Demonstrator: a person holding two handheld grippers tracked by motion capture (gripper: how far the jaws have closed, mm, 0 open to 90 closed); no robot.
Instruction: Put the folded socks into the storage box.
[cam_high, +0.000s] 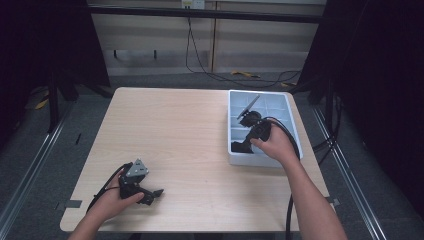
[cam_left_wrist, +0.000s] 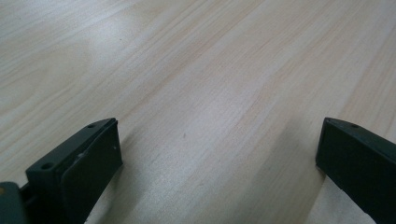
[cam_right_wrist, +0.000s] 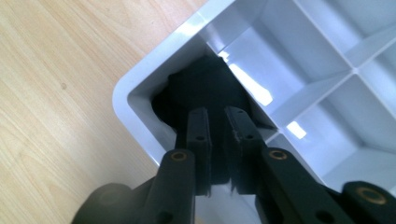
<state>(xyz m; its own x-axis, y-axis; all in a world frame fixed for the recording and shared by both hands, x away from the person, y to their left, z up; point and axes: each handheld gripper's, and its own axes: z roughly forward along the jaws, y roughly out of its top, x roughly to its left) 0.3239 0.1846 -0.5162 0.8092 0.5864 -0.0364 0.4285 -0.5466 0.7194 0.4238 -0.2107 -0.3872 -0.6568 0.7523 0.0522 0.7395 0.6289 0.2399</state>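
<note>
A white tray (cam_high: 231, 120) split into several compartments sits at the table's right side. My right gripper (cam_high: 240, 146) reaches down into its near-left corner compartment. In the right gripper view the jaws of this gripper (cam_right_wrist: 218, 126) stand almost together, pinching a black object (cam_right_wrist: 205, 84) that lies in that corner against the tray wall (cam_right_wrist: 140, 88). My left gripper (cam_high: 154, 194) rests low at the table's near-left. Its jaws are wide apart in the left gripper view (cam_left_wrist: 219, 154), with only bare wood between them.
The light wooden table (cam_high: 175, 130) stretches between the two hands. The tray's other compartments (cam_right_wrist: 327, 107) look bare. Cables trail from both grippers, and dark curtains and floor rails flank the table.
</note>
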